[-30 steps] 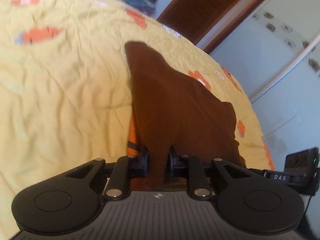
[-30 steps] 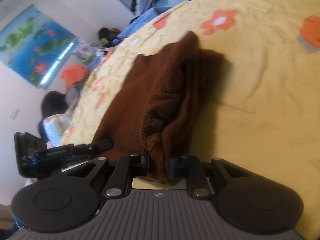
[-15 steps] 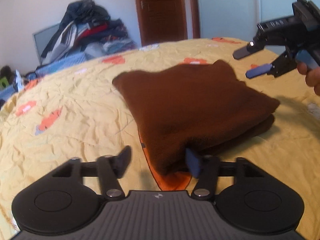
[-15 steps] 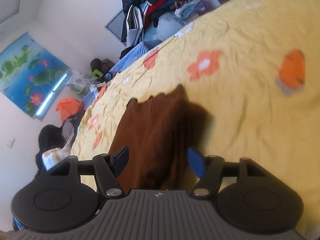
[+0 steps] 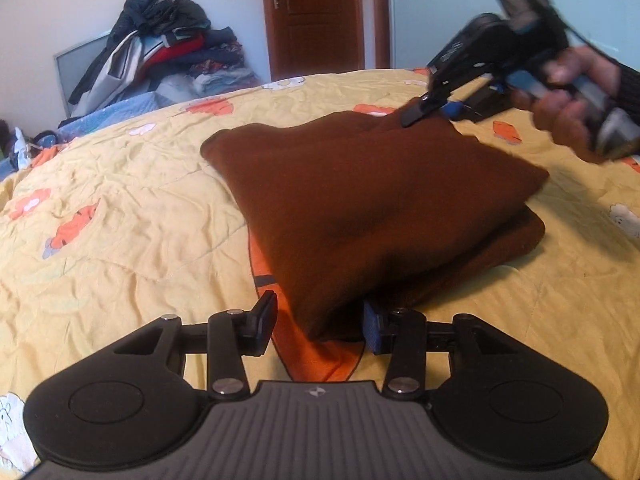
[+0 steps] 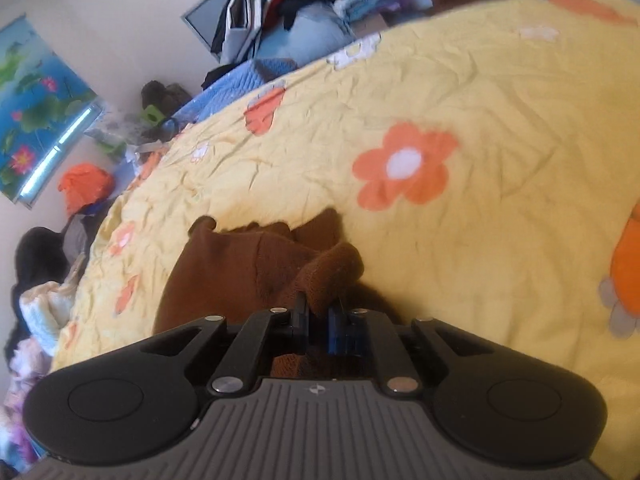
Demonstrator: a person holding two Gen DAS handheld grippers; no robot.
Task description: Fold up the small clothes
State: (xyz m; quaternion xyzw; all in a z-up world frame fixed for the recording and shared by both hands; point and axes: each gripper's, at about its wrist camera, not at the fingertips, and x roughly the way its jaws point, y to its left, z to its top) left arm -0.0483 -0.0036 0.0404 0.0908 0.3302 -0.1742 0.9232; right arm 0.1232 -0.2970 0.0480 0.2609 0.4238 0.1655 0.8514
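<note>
The brown garment (image 5: 372,208) lies folded on the yellow bed (image 5: 120,220). The right tool (image 6: 318,316) pinches its far corner; the left tool (image 5: 320,322) is spread around the near corner. Better to pull gently and keep the layers aligned.

My left gripper (image 5: 318,326) sits low with its jaws spread wide apart and nothing pinched between them, while my right gripper (image 6: 318,316) is clamped nearly shut on a bunched bit of brown cloth (image 6: 328,272), my hand (image 5: 576,96) wrapped round its handle.
</note>
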